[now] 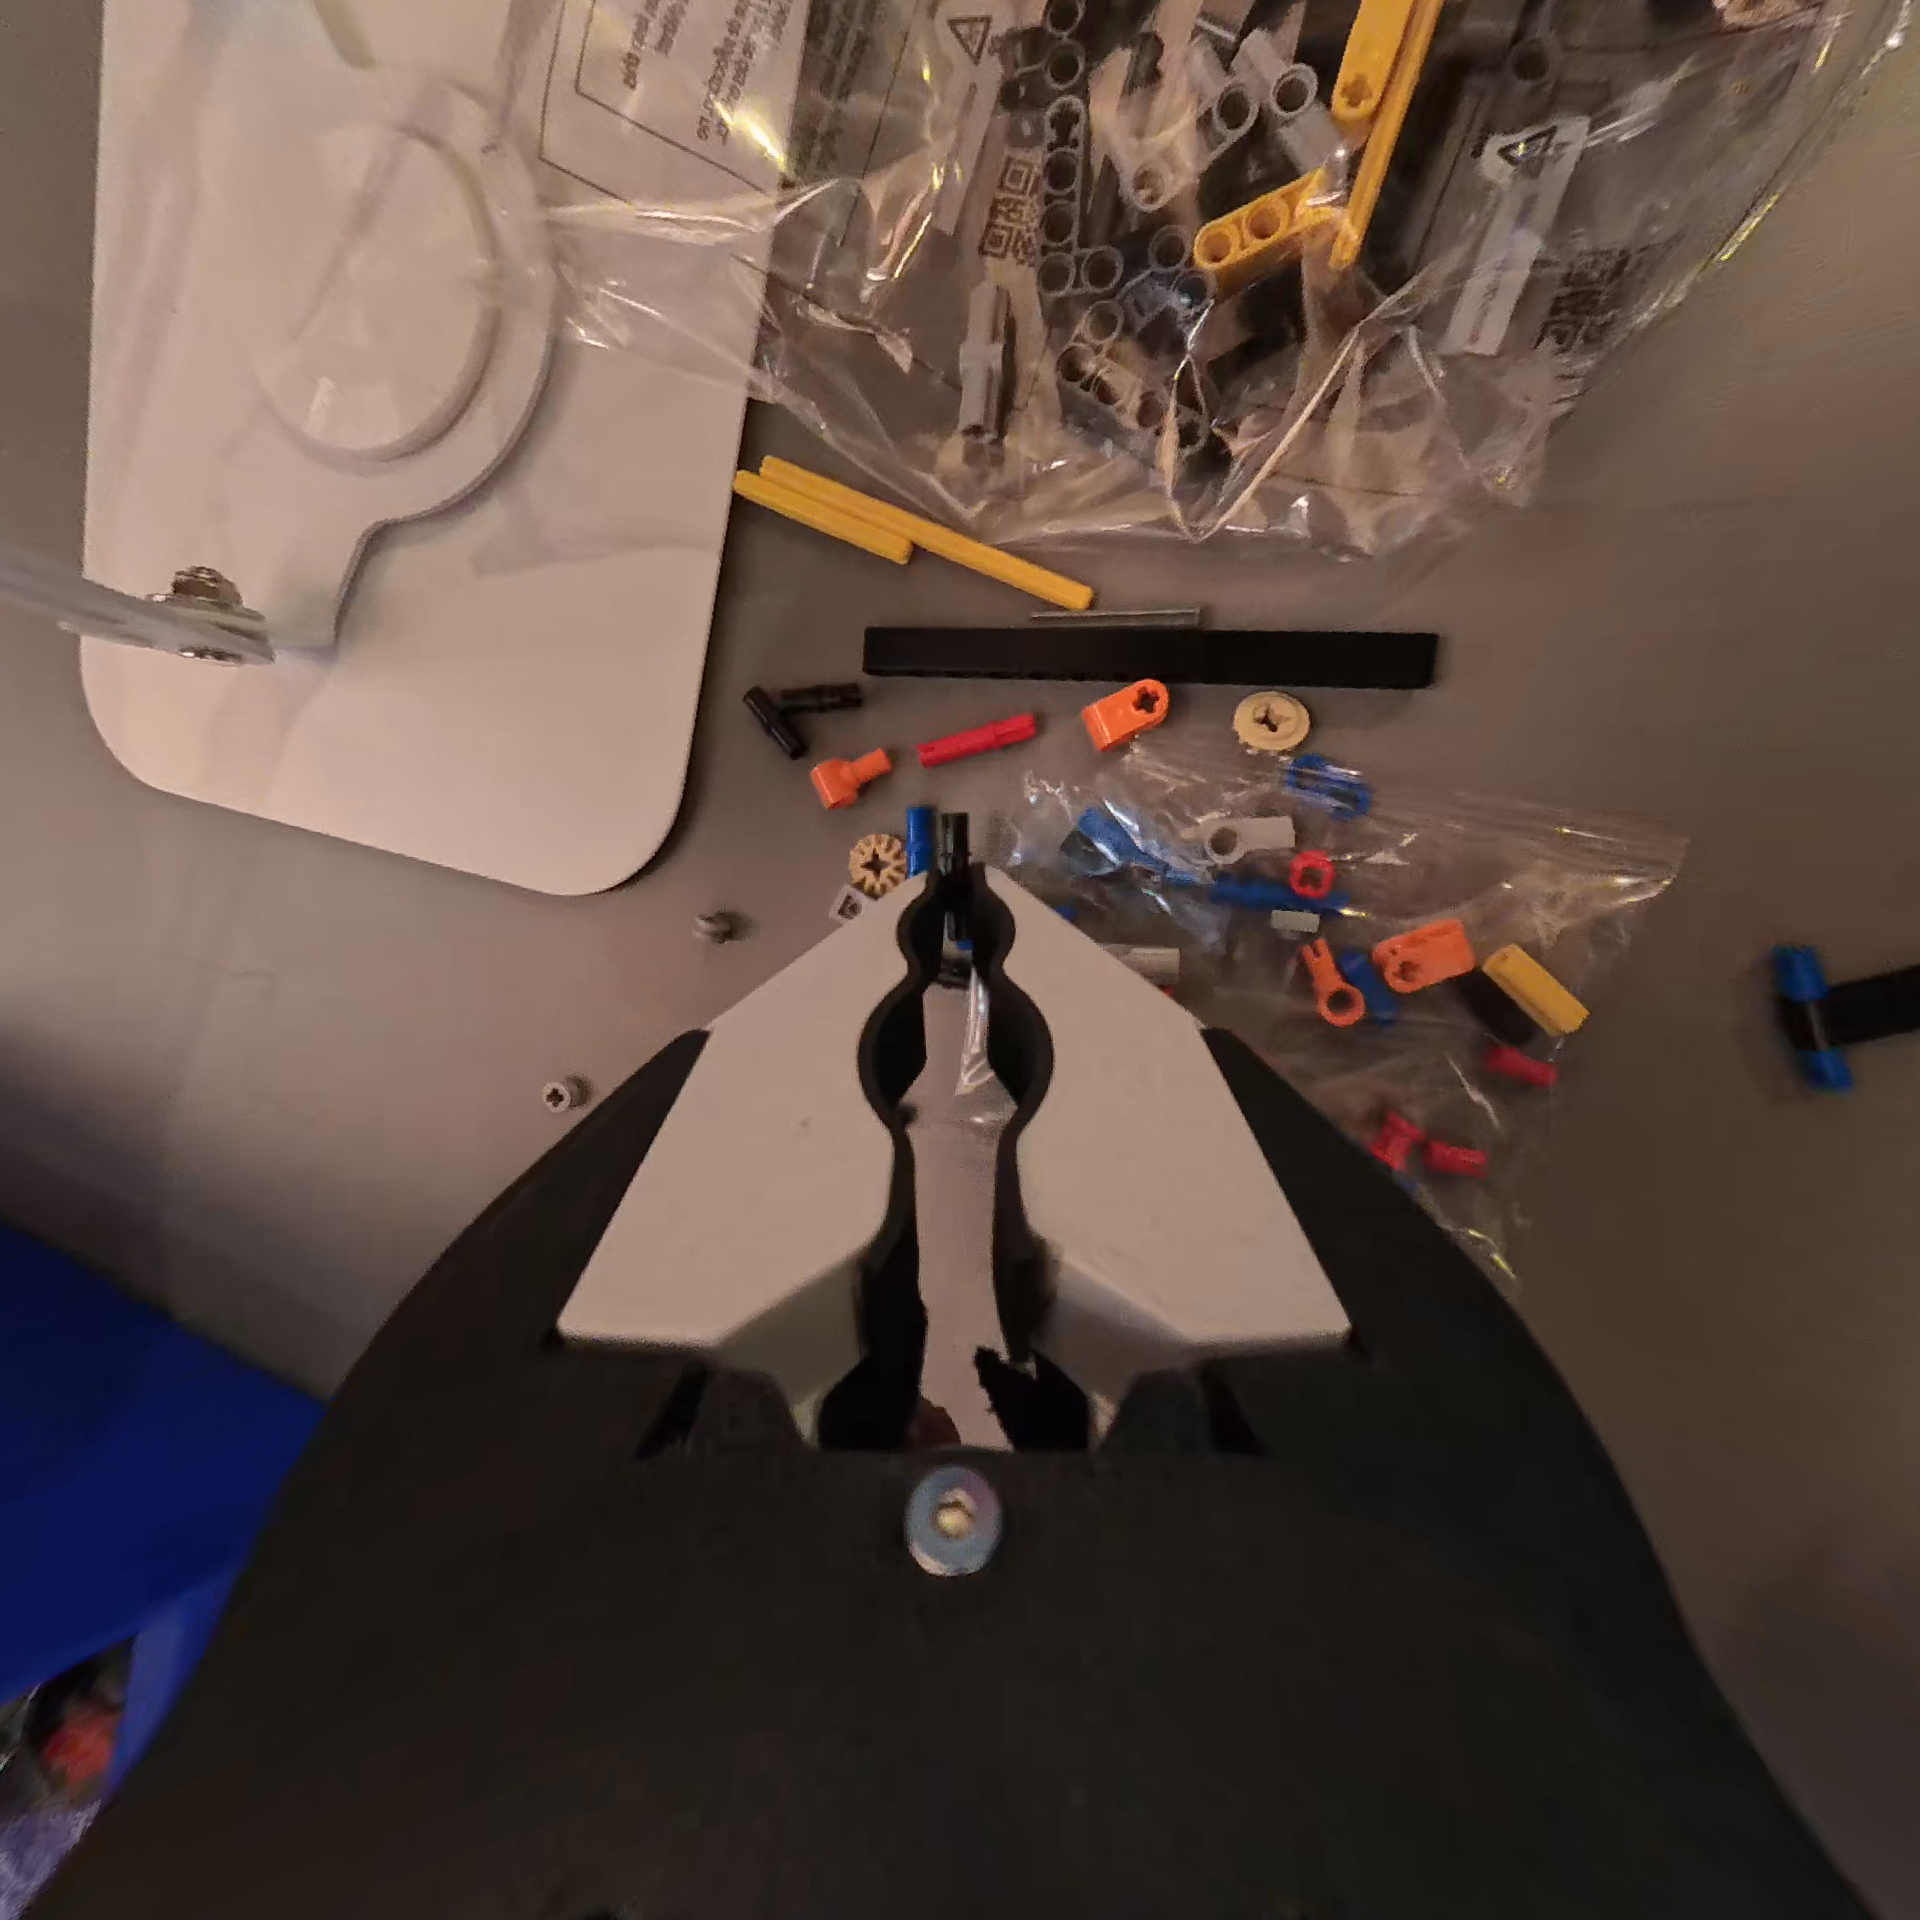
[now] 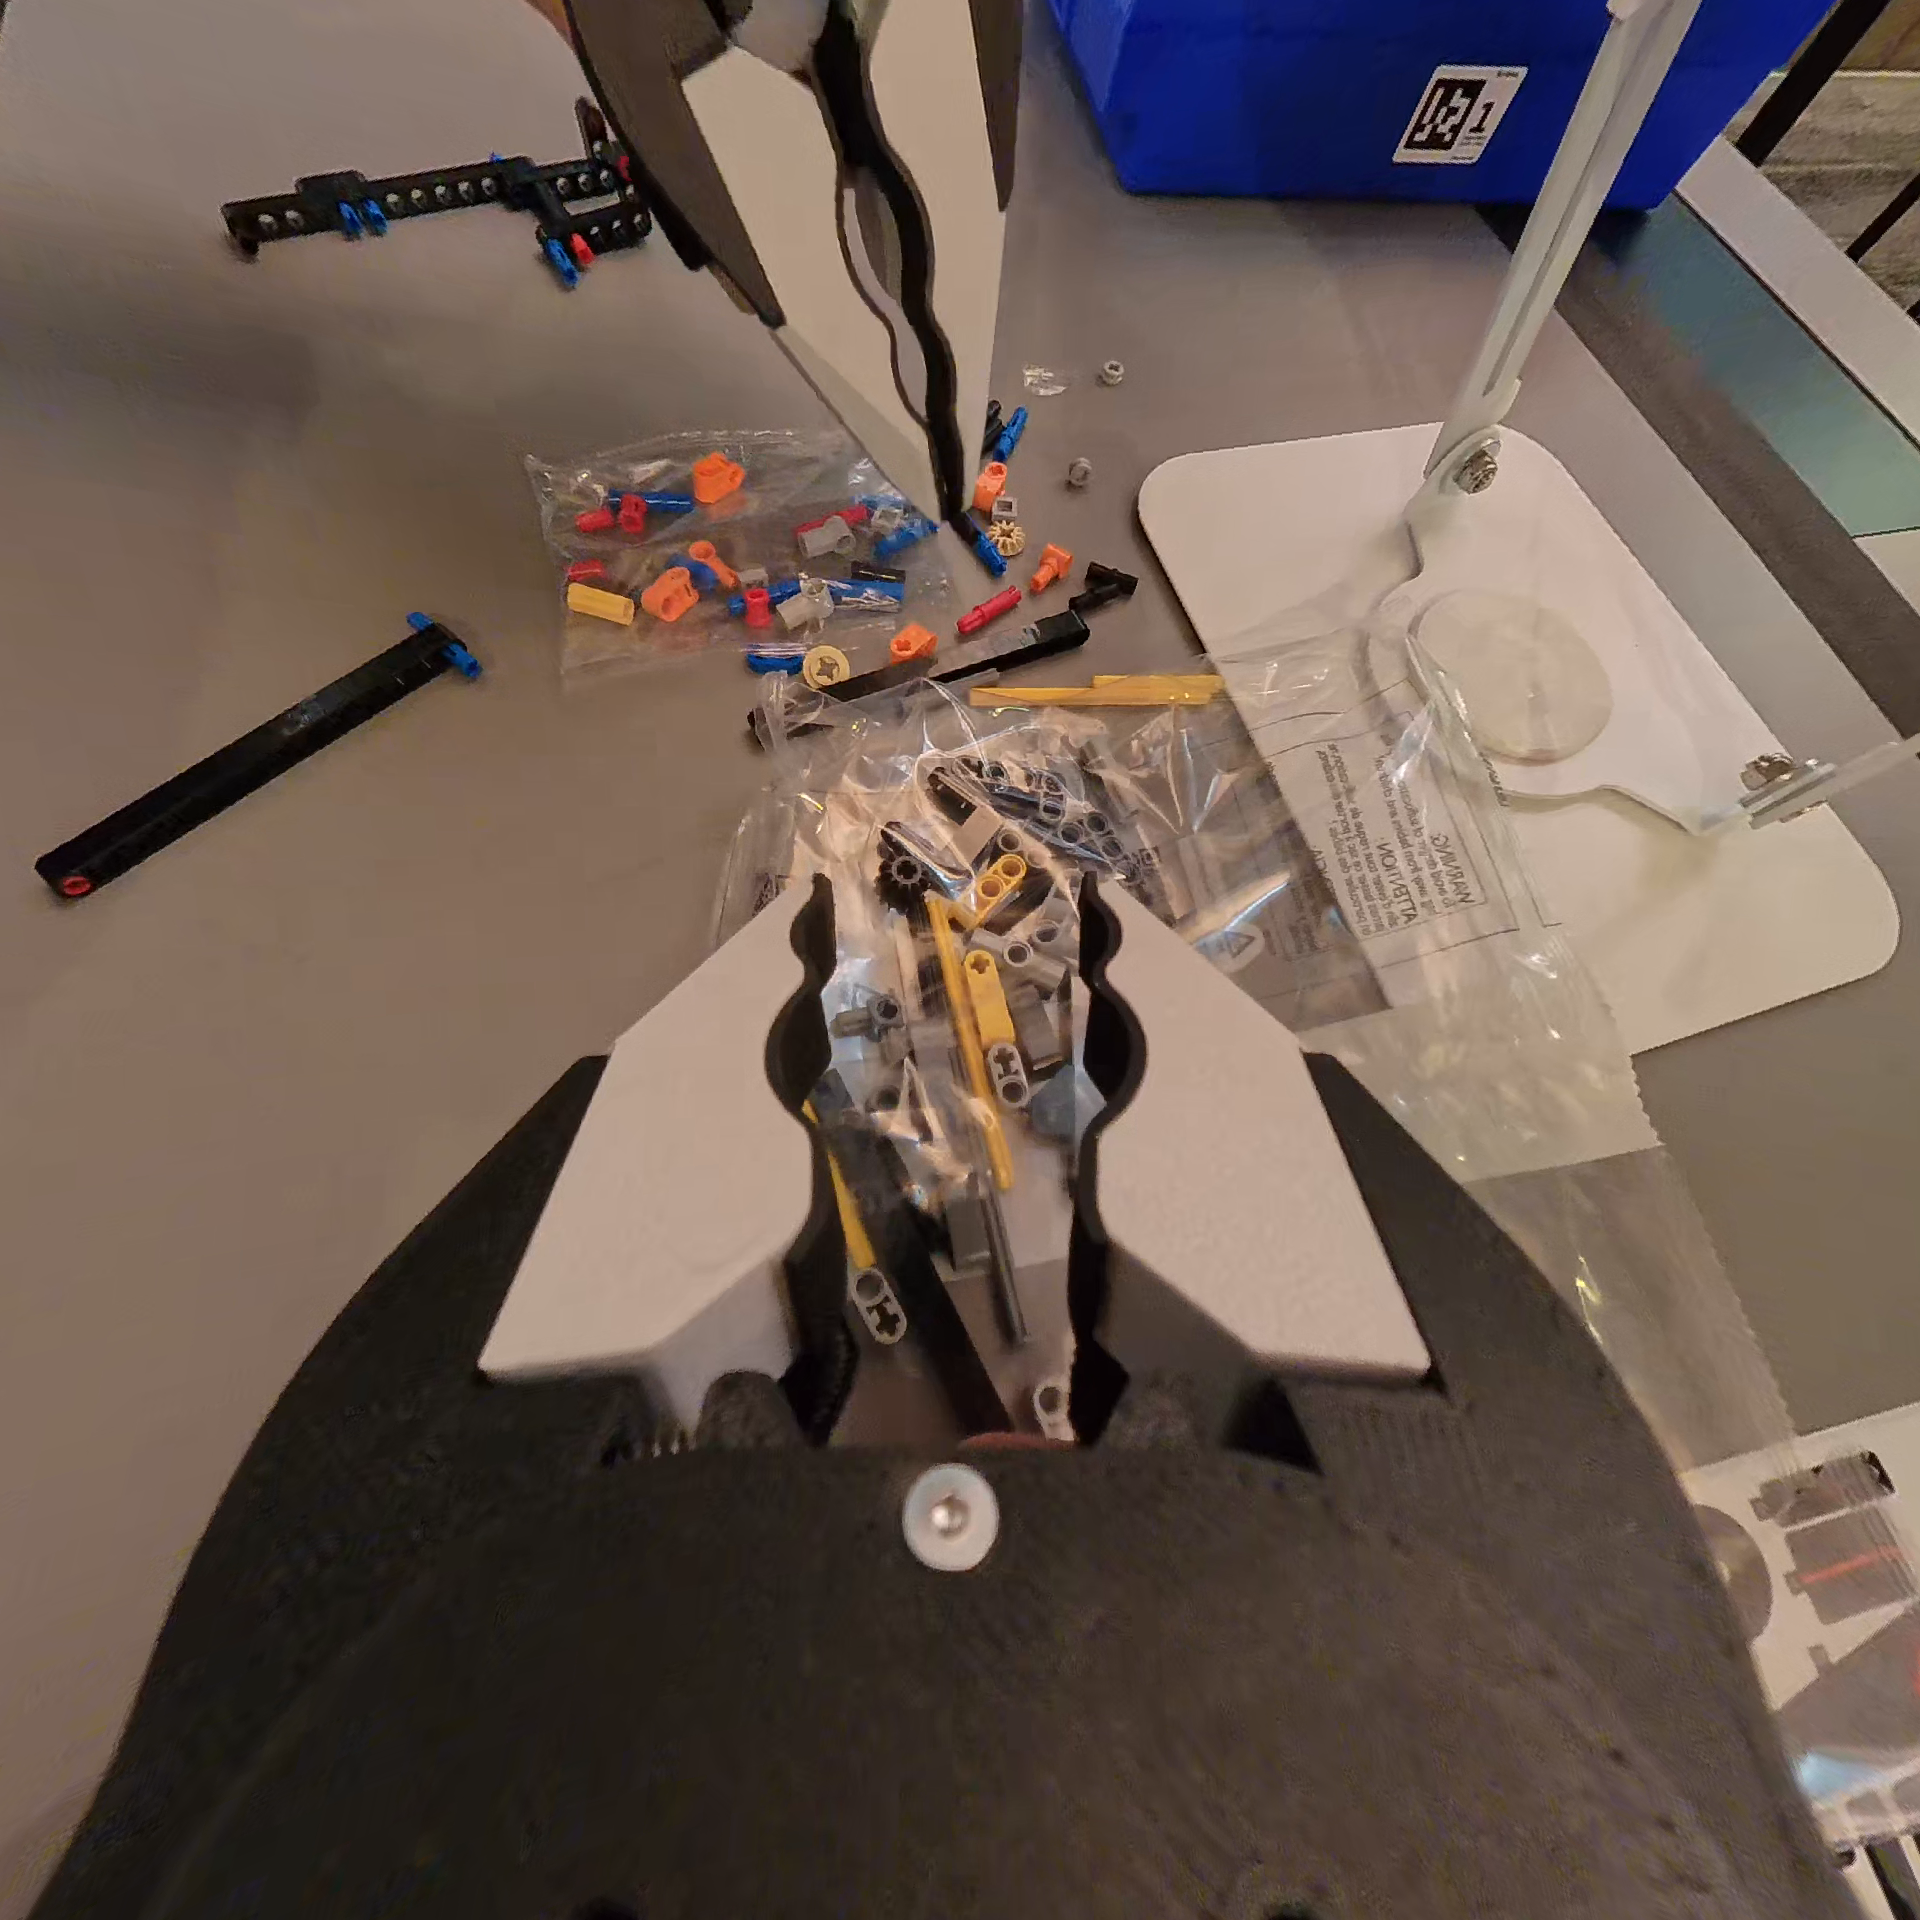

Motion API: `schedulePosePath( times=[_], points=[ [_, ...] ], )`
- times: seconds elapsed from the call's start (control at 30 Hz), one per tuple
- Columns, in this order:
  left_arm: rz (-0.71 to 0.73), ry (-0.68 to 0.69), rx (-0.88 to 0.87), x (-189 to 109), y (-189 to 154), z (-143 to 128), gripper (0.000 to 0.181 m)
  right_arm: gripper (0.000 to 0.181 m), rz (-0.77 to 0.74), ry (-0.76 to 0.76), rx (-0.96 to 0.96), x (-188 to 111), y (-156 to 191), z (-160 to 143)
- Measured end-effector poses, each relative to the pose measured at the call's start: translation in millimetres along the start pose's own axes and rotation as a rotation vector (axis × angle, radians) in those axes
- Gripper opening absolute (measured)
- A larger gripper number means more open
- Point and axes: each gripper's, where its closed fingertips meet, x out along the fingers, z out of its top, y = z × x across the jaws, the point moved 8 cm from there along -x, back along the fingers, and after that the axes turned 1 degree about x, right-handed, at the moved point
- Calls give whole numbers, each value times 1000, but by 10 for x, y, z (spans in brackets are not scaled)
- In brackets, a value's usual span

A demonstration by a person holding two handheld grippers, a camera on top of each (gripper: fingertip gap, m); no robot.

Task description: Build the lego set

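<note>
left gripper (image 1: 953,883) pinched shut on a small black pin (image 1: 954,847) at the table, beside the tan gear (image 1: 881,862) | pin: light, stiff, slippery; best held mid-shaft | right gripper (image 2: 951,904) parted, empty, hovering over the large parts bag (image 2: 1299,904) | long black beam (image 2: 249,758) lies far left

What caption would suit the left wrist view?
Left gripper pinches a small black pin among loose parts beside a parts bag.

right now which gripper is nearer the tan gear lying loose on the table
Left. The left gripper has its tips down right beside the tan gear; the right gripper hovers back over the big parts bag.
</note>
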Motion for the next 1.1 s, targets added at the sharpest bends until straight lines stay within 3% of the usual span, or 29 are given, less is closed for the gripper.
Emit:
schedulePosePath(
  times=[0.07,0.13,0.17,0.37,0.5,0.7,0.97,1.1],
  points=[
    [-25,11,-2,35,-26,-13,8,44,0,1,1,1,0,-4],
    [-8,16,-32,-15,-24,-50,34,44,1,2,0,2,0,-6],
    [6,14,-44,-100,-23,-91,38,44,-1,4,0,2,-2,-9],
    [69,76,-78,-809,-286,-690,30,44,3,-2,-5,-5,15,7],
    [31,177,-56,-840,-582,-1064,25,44,12,16,-16,40,46,-4],
    [99,166,-91,-973,-724,-1169,38,45,14,24,-8,50,25,-35],
    [206,98,-263,-1199,-507,-1580,48,44,22,23,-22,50,58,-16],
    [171,51,-328,-1156,-394,-1697,35,45,17,20,-14,35,35,-24]
  ],
)
